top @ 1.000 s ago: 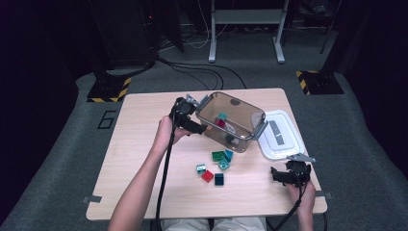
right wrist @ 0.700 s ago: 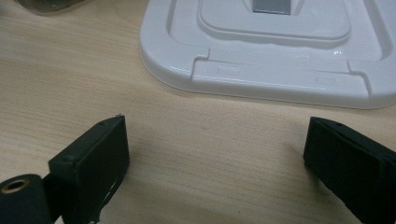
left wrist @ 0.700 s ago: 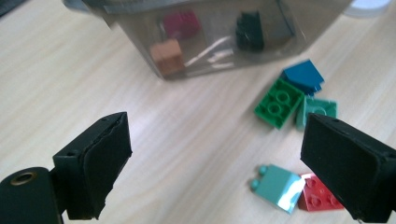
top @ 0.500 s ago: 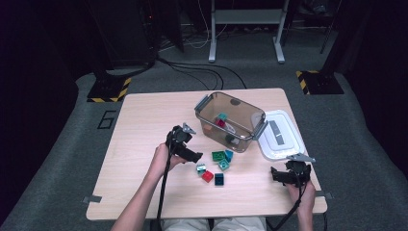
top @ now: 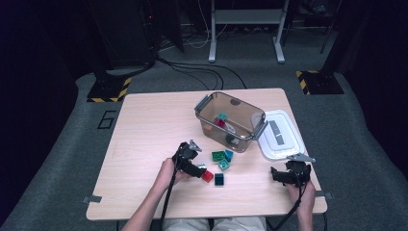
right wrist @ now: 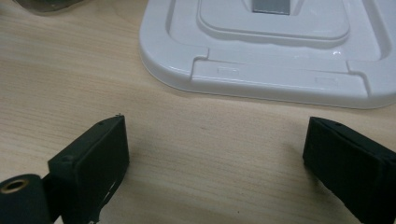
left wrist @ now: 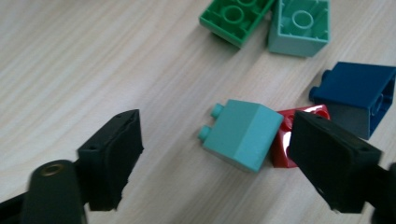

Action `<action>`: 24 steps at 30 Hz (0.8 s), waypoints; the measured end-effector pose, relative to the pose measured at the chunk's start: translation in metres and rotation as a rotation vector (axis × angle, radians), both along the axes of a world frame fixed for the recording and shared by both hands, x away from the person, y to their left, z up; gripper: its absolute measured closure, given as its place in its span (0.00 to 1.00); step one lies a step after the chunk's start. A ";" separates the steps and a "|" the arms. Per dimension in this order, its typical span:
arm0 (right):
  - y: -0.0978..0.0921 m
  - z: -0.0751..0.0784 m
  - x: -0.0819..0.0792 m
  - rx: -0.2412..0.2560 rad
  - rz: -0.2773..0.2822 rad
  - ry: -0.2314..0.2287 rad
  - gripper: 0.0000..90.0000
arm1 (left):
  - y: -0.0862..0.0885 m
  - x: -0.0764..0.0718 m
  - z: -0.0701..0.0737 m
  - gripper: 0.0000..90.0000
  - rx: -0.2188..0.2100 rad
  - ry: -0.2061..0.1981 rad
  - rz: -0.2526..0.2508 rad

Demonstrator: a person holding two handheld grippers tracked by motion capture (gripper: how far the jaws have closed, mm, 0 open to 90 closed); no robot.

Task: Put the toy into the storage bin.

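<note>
Teal brick (left wrist: 243,134) is framed on the surface between the wide-apart jaws of the left gripper (left wrist: 217,158) (studs toward its left jaw, red brick (left wrist: 299,135) touching behind), while the right gripper (right wrist: 217,158) rests open, well apart.

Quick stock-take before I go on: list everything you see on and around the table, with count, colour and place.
Table: one, pale wood, centre of the high view.
Bin: one, clear brownish, on the table's far right part, with a few small bricks inside.
Lid: one, white, flat on the table right of the bin.
Loose bricks: about five, in front of the bin: light teal brick, red brick touching it, dark blue brick, green brick, second light teal brick.
Floor marker blocks: two, yellow-black striped, beyond the table's far corners.
Left gripper: black, open, over the light teal brick.
Right gripper: black, open, near the lid.
</note>
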State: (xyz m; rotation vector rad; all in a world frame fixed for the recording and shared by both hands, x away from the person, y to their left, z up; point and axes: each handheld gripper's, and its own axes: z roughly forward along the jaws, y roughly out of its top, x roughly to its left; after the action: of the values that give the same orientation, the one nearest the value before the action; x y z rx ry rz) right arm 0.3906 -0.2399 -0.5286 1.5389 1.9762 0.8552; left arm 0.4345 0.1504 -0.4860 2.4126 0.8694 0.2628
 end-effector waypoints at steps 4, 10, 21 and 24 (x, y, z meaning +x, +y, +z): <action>0.000 0.000 0.000 0.000 0.000 0.000 0.07 | -0.001 -0.001 -0.006 0.39 -0.007 -0.003 -0.015; 0.000 0.000 0.000 0.000 0.000 0.000 0.07 | -0.001 -0.005 -0.015 0.61 0.003 -0.013 -0.030; 0.000 0.000 0.000 -0.001 -0.005 -0.002 0.07 | 0.001 -0.005 -0.015 0.63 -0.010 -0.027 -0.014; 0.000 0.000 0.000 -0.001 -0.005 -0.002 0.07 | 0.002 -0.005 -0.013 0.63 -0.015 -0.027 -0.004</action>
State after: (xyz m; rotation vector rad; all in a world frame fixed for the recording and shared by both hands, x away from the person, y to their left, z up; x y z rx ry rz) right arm 0.3908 -0.2397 -0.5286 1.5415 1.9707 0.8533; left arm 0.4294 0.1524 -0.4993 2.3916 0.8514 0.2861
